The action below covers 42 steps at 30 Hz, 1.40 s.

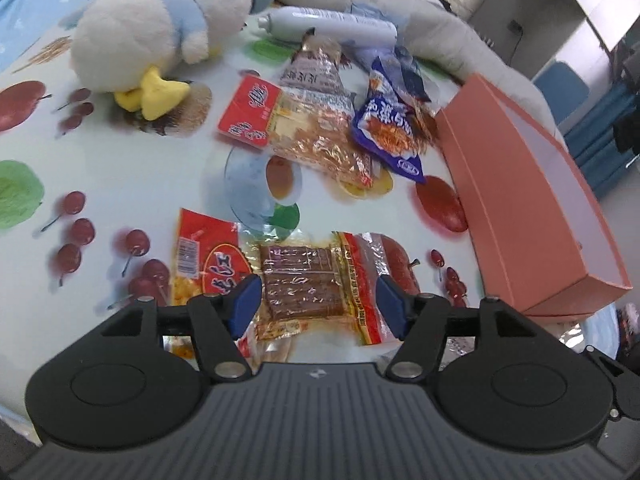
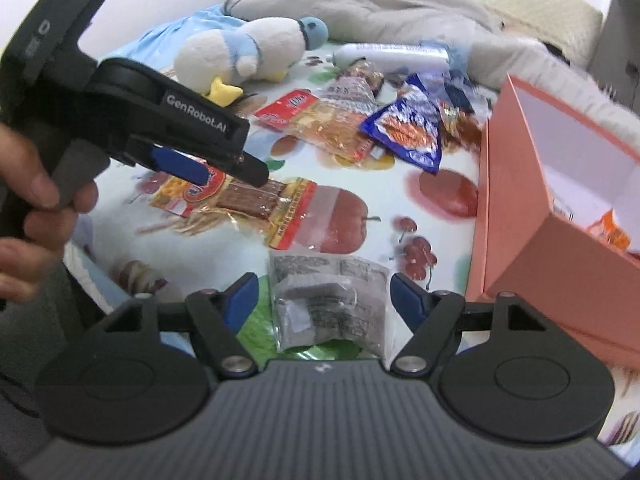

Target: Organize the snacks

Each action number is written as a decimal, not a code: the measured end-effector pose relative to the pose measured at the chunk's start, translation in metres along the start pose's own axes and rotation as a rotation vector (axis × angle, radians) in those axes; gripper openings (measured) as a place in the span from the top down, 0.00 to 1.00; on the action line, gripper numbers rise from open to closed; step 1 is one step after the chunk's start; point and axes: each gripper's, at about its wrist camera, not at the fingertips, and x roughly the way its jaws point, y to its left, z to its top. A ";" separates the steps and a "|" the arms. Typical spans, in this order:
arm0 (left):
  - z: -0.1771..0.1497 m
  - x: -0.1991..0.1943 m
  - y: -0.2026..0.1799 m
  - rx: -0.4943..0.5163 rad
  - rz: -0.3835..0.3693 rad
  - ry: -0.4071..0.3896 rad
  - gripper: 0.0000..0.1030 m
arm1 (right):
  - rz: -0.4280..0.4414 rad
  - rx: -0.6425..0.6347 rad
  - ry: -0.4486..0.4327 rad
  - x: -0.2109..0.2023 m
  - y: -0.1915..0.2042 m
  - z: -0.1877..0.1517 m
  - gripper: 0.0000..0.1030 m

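- Crinkly clear film wraps the brown tofu-strip packet [image 1: 304, 284], which lies flat on the fruit-print cloth [image 1: 120, 168] between the spread fingers of the left tool [image 1: 316, 300].
  - Nothing is pinched. The slick, thin wrapper could slide out or fold if the fingers close on its edge alone.
  - Beyond it sit a red-and-gold cracker packet [image 1: 296, 128], a glossy blue snack bag [image 1: 392, 132], a soft plush duck [image 1: 160, 28] and a stiff orange cardboard box [image 1: 532, 216].
- Grey, matte and lumpy, a small sealed packet [image 2: 328, 304] rests between the wide-open fingers of the right tool [image 2: 320, 300], just beside the orange box [image 2: 520, 240].
  - The left tool [image 2: 224, 168] hovers over the tofu packet [image 2: 256, 200] nearby; the two tools could bump if both reach for the box together.
  - A careless pull could also drag the loose cloth.
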 end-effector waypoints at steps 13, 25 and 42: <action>-0.003 0.034 -0.017 0.145 0.149 0.076 0.35 | 0.034 0.022 0.024 0.024 -0.006 0.000 0.24; -0.001 0.049 -0.034 0.188 0.208 0.087 0.24 | 0.084 0.041 0.037 0.037 -0.017 -0.003 0.22; -0.007 0.046 -0.040 0.265 0.244 0.082 0.43 | 0.106 0.087 0.046 0.026 -0.030 -0.008 0.41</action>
